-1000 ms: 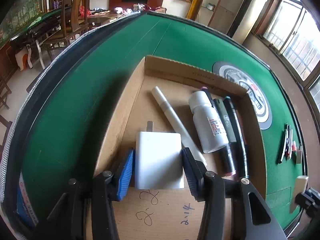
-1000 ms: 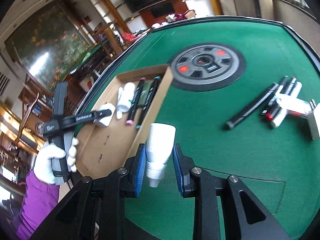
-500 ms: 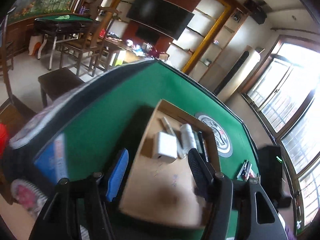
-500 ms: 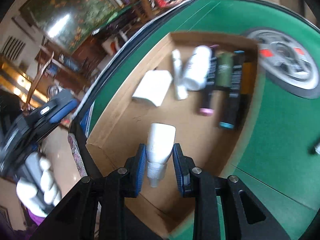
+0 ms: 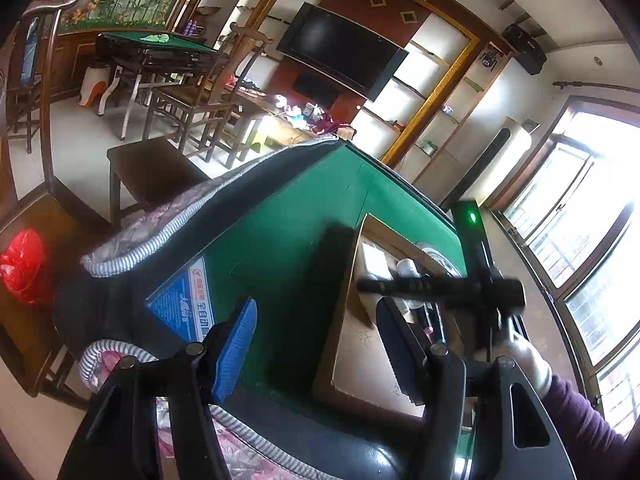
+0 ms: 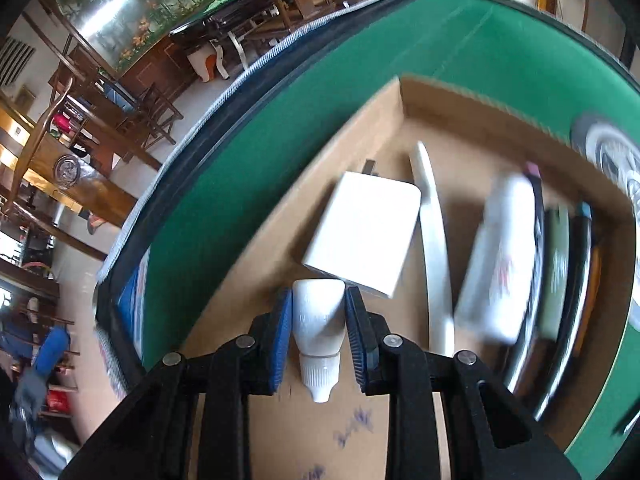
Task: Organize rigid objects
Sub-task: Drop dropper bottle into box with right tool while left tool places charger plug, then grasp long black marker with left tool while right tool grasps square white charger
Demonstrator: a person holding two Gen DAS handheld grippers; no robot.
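Clenched right gripper (image 6: 319,332) carries a small white bottle (image 6: 319,320) over the cardboard box (image 6: 400,96); left gripper (image 5: 316,344) released, empty. Next: lower, let go beside the charger (image 6: 364,232).

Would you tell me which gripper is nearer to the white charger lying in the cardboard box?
Right. The right gripper, shut on a small white bottle, hangs just over the charger. The left gripper, empty, is back at the table's edge, outside the box.

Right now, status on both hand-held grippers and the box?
Left hand-held gripper open, empty. Right hand-held gripper shut on small white bottle, over cardboard box. White charger just ahead.
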